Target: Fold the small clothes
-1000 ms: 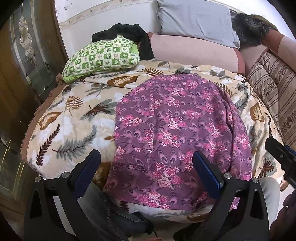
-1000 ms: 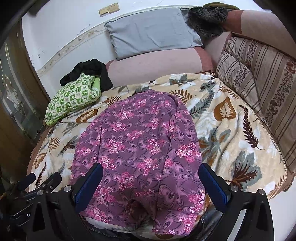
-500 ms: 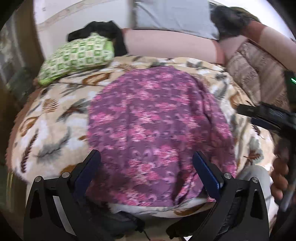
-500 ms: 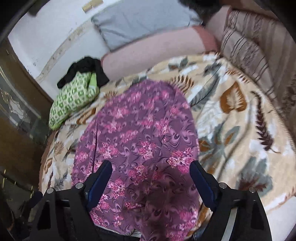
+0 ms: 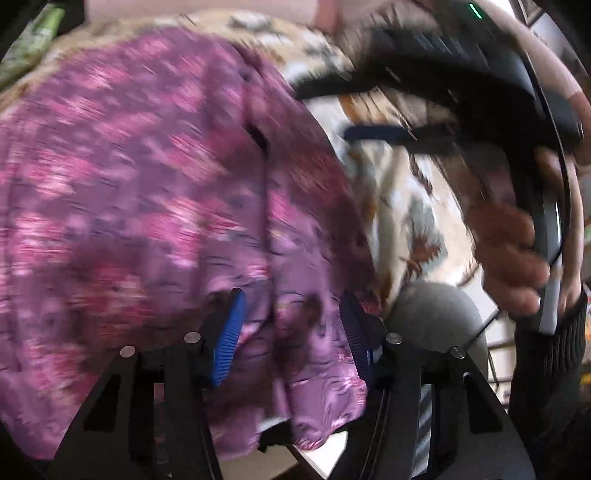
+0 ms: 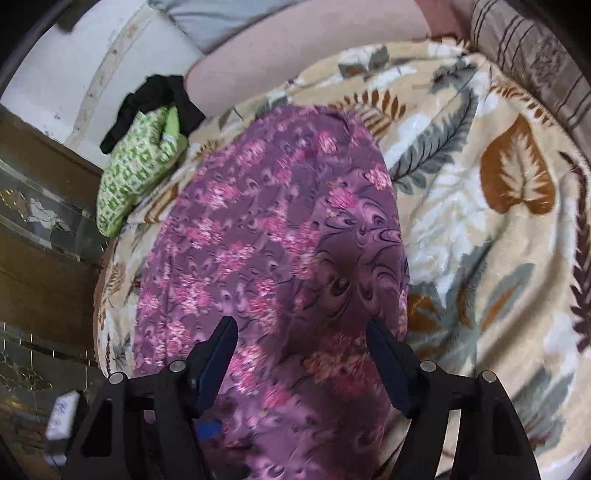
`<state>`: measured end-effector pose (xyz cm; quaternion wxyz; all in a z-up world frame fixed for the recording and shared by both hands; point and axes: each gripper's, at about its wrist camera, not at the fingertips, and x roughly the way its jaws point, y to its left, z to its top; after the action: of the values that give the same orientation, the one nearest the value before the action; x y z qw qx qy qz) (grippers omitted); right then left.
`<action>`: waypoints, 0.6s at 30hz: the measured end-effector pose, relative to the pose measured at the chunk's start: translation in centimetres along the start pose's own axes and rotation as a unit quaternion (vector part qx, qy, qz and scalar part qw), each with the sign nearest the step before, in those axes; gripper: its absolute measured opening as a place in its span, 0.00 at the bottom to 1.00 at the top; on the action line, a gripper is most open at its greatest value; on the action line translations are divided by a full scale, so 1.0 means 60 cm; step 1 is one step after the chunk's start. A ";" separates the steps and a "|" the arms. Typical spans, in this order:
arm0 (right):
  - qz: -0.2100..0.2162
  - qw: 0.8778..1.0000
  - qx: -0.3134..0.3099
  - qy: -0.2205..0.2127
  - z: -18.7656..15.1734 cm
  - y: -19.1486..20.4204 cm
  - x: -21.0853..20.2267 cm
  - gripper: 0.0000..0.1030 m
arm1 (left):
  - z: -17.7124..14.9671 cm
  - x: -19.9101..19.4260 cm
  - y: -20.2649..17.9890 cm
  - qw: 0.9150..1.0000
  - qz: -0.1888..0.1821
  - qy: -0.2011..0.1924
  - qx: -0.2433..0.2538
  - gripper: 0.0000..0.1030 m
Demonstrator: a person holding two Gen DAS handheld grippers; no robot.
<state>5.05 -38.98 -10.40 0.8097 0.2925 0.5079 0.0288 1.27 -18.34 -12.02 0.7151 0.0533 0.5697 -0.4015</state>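
A purple garment with pink flowers (image 6: 273, 236) lies spread flat on a leaf-patterned blanket (image 6: 480, 229) on a bed. In the blurred left wrist view the garment (image 5: 147, 184) fills the left side and its near hem hangs over the bed edge. My left gripper (image 5: 291, 325) is partly open, its blue pads either side of the hem near the right corner, not closed on it. My right gripper (image 6: 303, 347) is open just above the near end of the garment. The right gripper also shows in the left wrist view (image 5: 424, 110), held in a hand.
A green checked folded cloth (image 6: 136, 177) with a black garment (image 6: 159, 99) on it lies at the bed's far left. A pink bolster (image 6: 314, 48) and grey pillow (image 6: 207, 18) line the wall. A striped cushion (image 6: 535, 62) is at the right. A wooden cabinet (image 6: 40, 258) stands left.
Both grippers moved down and closer to the garment's near hem. The left one swung right toward the hem's right corner, and its jaws narrowed. The right gripper's jaws narrowed slightly.
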 end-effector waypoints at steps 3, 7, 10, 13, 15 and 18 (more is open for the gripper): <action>-0.004 1.000 0.005 0.015 0.017 -0.015 0.030 0.64 | -0.002 0.014 -0.024 1.000 -0.004 -0.003 0.015 0.41; -0.010 1.000 0.020 0.019 0.034 -0.027 0.044 0.50 | -0.003 0.018 -0.019 1.000 -0.024 -0.004 -0.012 0.05; -0.007 1.000 0.014 0.014 0.042 -0.021 0.043 0.50 | -0.007 -0.013 -0.016 0.998 -0.057 -0.019 -0.025 0.03; -0.004 0.999 0.025 0.021 0.052 -0.018 0.054 0.52 | -0.006 -0.048 -0.024 0.996 -0.074 -0.038 -0.024 0.01; -0.022 0.999 0.028 0.029 0.059 -0.017 0.070 0.54 | -0.002 -0.055 -0.027 0.996 -0.070 -0.039 -0.027 0.01; -0.048 0.998 0.035 0.035 0.064 -0.025 0.085 0.54 | 0.000 -0.037 -0.016 0.998 -0.050 -0.025 -0.041 0.01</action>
<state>10.38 -40.16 -14.07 0.7812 0.2943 0.5503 -0.0177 0.59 -17.80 -9.75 0.7094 -0.0145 0.5696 -0.4148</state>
